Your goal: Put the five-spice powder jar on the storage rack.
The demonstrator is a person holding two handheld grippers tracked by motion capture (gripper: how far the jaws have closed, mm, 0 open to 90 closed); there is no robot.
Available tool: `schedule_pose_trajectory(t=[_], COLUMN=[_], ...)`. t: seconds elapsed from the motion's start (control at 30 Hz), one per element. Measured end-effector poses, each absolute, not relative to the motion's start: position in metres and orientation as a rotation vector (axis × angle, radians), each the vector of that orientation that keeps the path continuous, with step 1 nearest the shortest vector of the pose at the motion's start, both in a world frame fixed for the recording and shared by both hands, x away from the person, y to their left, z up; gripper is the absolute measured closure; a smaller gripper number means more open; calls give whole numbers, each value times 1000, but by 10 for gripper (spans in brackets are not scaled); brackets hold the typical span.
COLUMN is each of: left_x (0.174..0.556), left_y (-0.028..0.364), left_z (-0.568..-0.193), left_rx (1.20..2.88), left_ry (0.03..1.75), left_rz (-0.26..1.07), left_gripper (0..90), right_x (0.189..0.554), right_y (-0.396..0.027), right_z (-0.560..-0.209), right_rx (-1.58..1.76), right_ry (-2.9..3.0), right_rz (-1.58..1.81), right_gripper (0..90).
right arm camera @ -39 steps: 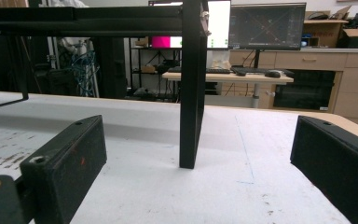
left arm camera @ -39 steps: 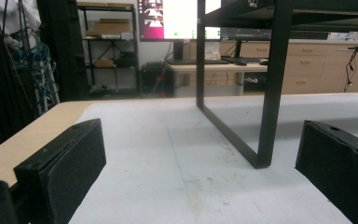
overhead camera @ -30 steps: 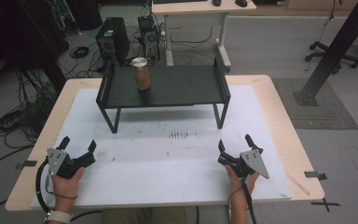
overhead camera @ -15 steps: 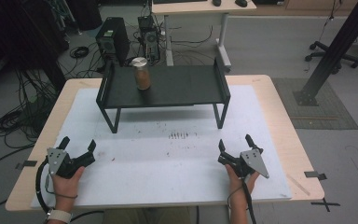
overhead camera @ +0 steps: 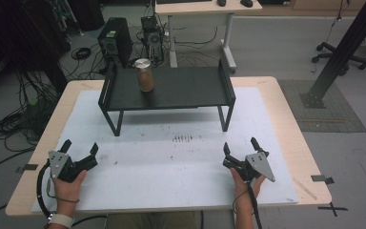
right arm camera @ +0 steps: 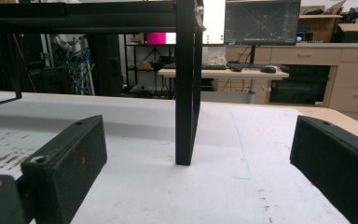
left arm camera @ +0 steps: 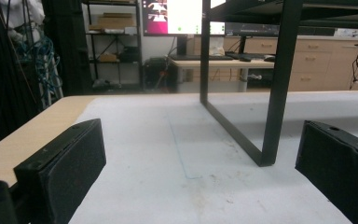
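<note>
Glass, with a metal lid, the jar (overhead camera: 145, 75) stands upright on the left part of the black rack's (overhead camera: 181, 89) top, holding a brown filling up to about the shoulder; what the filling is cannot be told from here. It sits well ahead of the left gripper (overhead camera: 80, 153) and to the right of its fingers, and far ahead and to the left of the right gripper (overhead camera: 239, 149).

Both grippers rest low on the white mat (overhead camera: 162, 162) that covers the wooden worktop (overhead camera: 293, 143), each held in a hand at the near edge, well apart from one another. Their fingers are spread wide with nothing between them.

Seen from the left gripper (left arm camera: 198, 186), its fingers (left arm camera: 65, 163) frame bare mat, and the rack's front leg (left arm camera: 276, 88) stands ahead, nearer the right finger. Seen from the right gripper (right arm camera: 200, 182), another rack leg (right arm camera: 186, 88) rises straight ahead between the fingers (right arm camera: 70, 163), a little left of centre.
</note>
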State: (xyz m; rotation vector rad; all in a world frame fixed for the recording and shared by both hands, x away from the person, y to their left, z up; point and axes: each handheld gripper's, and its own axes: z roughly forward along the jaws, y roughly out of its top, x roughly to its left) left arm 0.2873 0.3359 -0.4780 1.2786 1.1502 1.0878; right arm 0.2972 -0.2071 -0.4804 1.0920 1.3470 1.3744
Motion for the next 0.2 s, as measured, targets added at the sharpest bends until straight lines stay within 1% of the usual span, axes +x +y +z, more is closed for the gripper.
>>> schedule_pose_trajectory(t=[0.2], left_x=[287], left_y=[336], left_z=[-478], left_rx=[1279], left_ry=[1150], left_rz=[1088], left_gripper=[18], right_x=[297], right_y=[-207], right_z=[-480], right_rx=[1095], right_ry=[1348], right_rz=[1374], right_gripper=[39])
